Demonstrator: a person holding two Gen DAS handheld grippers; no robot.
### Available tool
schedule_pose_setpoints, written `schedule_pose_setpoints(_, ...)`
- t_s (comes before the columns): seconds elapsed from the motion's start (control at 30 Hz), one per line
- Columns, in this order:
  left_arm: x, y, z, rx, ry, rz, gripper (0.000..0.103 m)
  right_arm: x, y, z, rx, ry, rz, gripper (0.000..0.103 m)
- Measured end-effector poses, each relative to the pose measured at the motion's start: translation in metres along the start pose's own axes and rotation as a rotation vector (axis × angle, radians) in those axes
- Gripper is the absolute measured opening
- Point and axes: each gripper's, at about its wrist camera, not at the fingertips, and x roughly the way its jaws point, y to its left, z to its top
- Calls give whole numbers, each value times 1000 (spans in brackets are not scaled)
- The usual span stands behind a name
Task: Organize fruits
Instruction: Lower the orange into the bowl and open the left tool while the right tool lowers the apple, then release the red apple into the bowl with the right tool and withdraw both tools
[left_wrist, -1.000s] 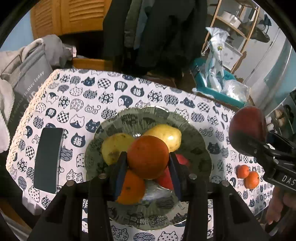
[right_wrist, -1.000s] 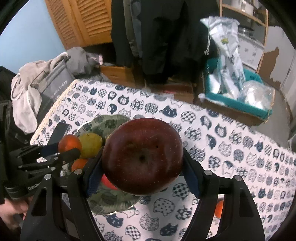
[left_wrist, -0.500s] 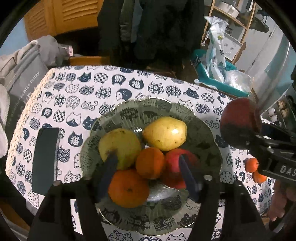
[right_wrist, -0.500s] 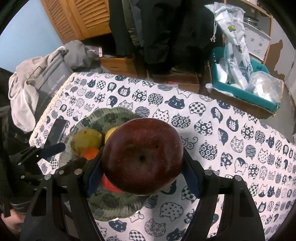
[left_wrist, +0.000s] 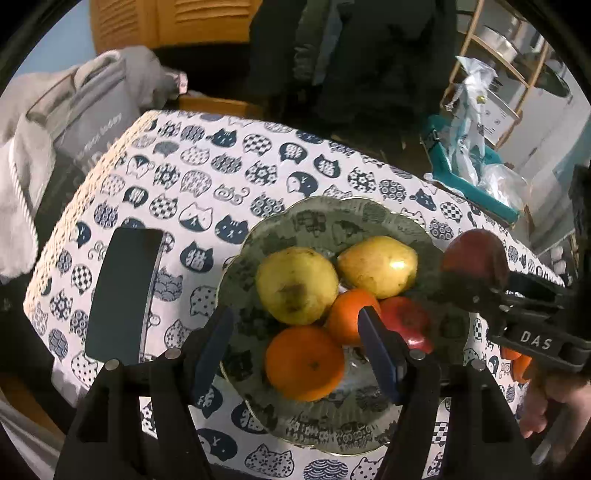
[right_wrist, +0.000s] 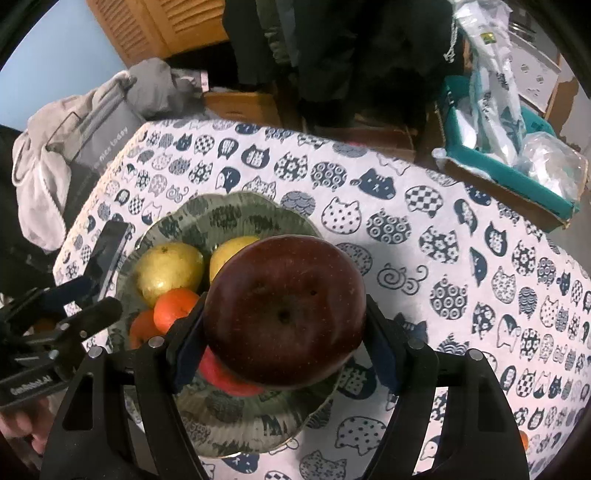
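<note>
Released since the earlier frame: small orange (left_wrist: 349, 310), then pinched in the left gripper (left_wrist: 295, 350), now resting mid-pile on the green plate (left_wrist: 332, 218); left jaws spread wide and empty, hanging over the plate's lower left edge. Right gripper (right_wrist: 284, 343) carried lower and nearer the plate, dark red apple (right_wrist: 284, 310) clamped firmly between its blue pads (right_wrist: 184, 347), filling centre frame in the right wrist view

Counted on the plate in the left wrist view: two yellow-green pears (left_wrist: 297, 284) side by side toward upper centre, large orange (left_wrist: 304, 363) at lower centre, small orange wedged between, red apple (left_wrist: 406, 323) at right, partly hidden behind the left gripper's right finger. Five fruits placed, then

Outstanding: held dark red apple (left_wrist: 472, 258) not yet set down, poised off the plate's right rim in the left wrist view. Two more small oranges (left_wrist: 517, 363) glimpsed on the cat-print tablecloth (left_wrist: 207, 177) at right edge of frame, mostly hidden behind the right gripper's body; possibly others out of view. Judged well past halfway

Also noted: dark phone-like slab (left_wrist: 123, 295) lying flat at left of the plate, apart from it
</note>
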Motion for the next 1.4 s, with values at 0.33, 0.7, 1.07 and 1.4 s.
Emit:
schedule_pose_setpoints(0.33, -7, 8, 2, -26, -15, 2, 75, 17, 10, -1, -27, 51, 9, 77)
schedule_pose_setpoints(0.7, -20, 9, 5, -40, -42, -13, 75, -7, 3, 9, 3, -17, 27, 87)
schedule_pose_setpoints(1.07, -49, 2, 8, -21, -110, -32, 75, -58, 16, 11, -70, -116, -55, 87)
schedule_pose_setpoints(1.4, -91, -16, 9, 9, -208, -51, 80, -126, 20, 1, -129, -251, -170, 87)
